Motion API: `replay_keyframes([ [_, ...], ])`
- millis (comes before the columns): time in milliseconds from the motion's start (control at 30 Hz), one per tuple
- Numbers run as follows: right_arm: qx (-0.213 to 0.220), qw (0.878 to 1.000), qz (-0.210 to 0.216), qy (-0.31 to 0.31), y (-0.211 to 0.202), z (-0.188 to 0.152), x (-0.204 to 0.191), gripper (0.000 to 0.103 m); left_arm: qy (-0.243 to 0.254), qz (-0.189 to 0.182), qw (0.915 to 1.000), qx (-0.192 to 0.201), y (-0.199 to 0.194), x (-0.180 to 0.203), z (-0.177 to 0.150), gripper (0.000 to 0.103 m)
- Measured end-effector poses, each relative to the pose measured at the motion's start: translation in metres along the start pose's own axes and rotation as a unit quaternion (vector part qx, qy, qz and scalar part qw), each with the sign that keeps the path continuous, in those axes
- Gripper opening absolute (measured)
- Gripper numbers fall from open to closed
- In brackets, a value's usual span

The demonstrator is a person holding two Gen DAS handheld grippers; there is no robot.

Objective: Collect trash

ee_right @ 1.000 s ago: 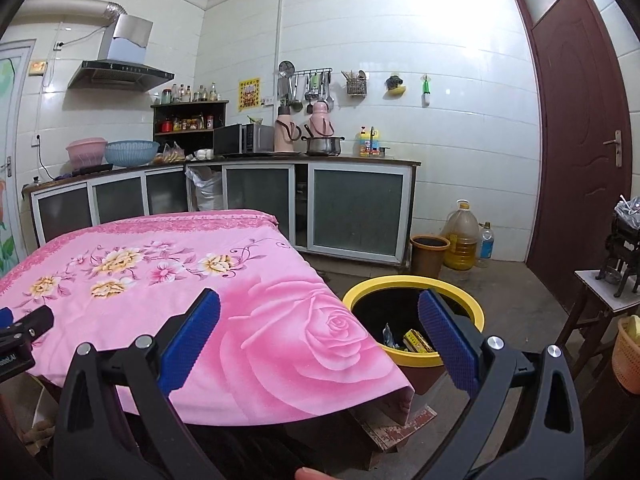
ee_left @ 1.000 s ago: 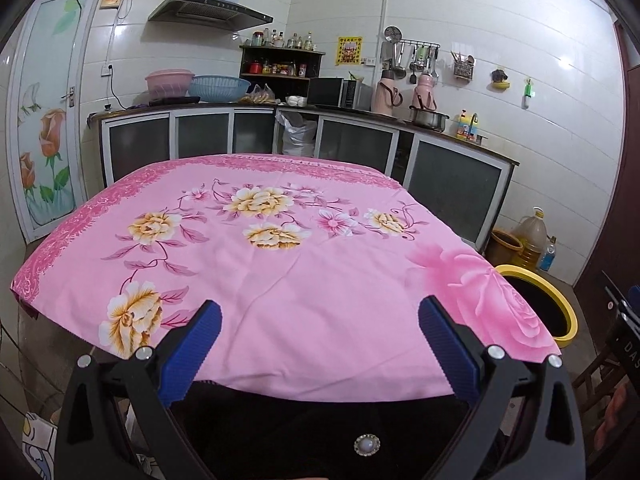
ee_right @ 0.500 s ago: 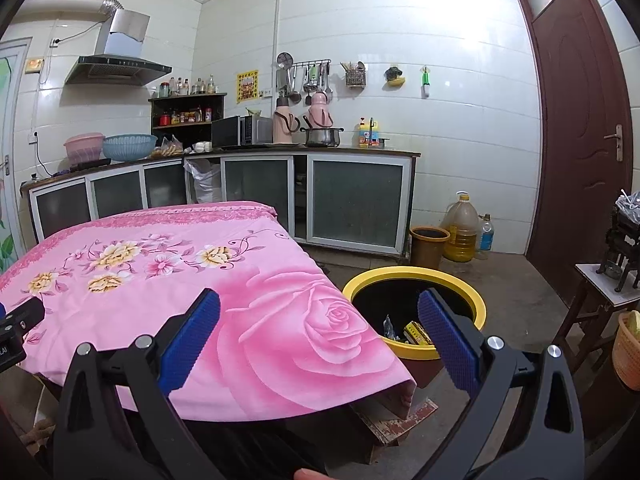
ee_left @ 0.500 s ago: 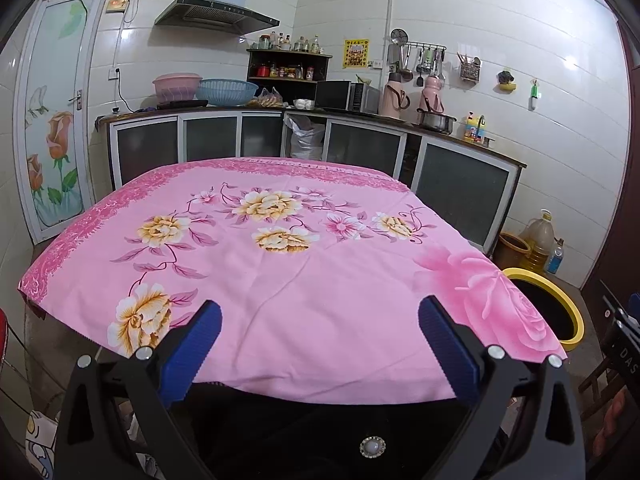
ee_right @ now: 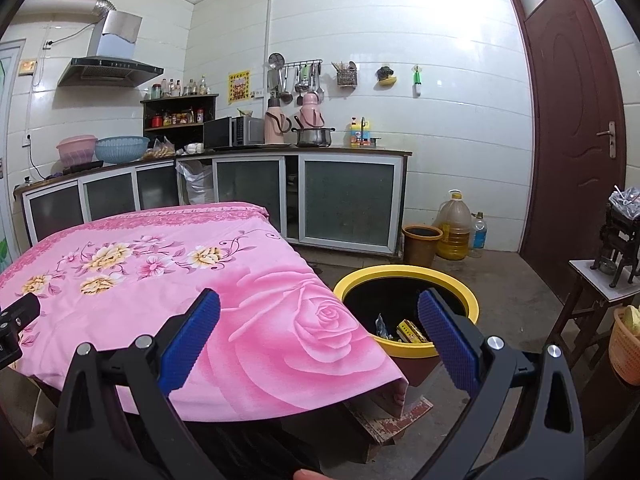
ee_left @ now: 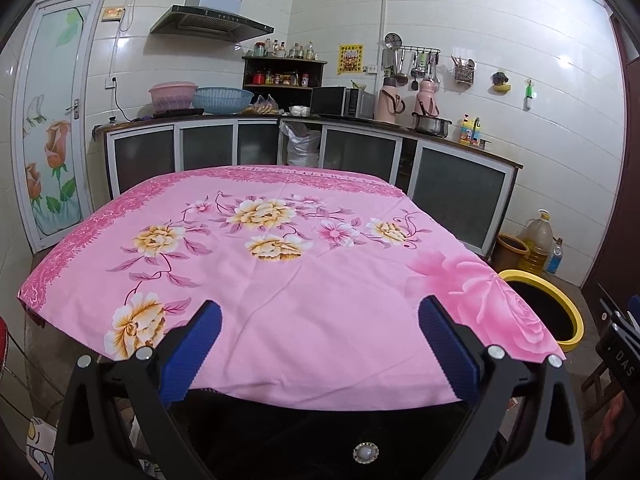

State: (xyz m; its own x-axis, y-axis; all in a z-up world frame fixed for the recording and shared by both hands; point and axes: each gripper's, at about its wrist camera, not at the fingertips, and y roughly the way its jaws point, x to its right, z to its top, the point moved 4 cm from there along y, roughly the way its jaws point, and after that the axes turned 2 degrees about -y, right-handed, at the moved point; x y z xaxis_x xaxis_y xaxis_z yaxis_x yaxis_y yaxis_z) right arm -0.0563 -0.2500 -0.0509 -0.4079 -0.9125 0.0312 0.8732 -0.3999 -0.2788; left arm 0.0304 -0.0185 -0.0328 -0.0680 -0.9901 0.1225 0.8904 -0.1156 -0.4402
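The left tool (ee_left: 320, 332) is hanging wide open and empty over the near edge of the counter under a pink floral cloth (ee_left: 280, 272). The right tool (ee_right: 319, 320) is also gaping wide, gripping nothing. At its 1 o'clock, the yellow-rimmed black round bin (ee_right: 440, 280) is sitting on the floor beside the counter, holding a yellow packet (ee_right: 410, 330) and a crumpled wrapper (ee_right: 381, 326).

Both views have risen and pulled back a little over the past second — more of the table (ee_left: 304, 280) under its pink cloth now shows ahead of the left tongs (ee_left: 319, 330). From the right tongs (ee_right: 318, 322), the yellow-rimmed bin (ee_right: 404, 274) sits slightly lower — wrappers inside.
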Motion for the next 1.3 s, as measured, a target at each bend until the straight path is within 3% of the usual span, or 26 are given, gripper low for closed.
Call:
replay_keyframes([
  [1300, -0.017, 1.000, 0.009, -0.008, 0.0076, -0.0051, -0.0044, 0.095, 0.001, 0.006, 0.9998, -0.016, 0.0053, -0.0013, -0.0090, 0.095],
])
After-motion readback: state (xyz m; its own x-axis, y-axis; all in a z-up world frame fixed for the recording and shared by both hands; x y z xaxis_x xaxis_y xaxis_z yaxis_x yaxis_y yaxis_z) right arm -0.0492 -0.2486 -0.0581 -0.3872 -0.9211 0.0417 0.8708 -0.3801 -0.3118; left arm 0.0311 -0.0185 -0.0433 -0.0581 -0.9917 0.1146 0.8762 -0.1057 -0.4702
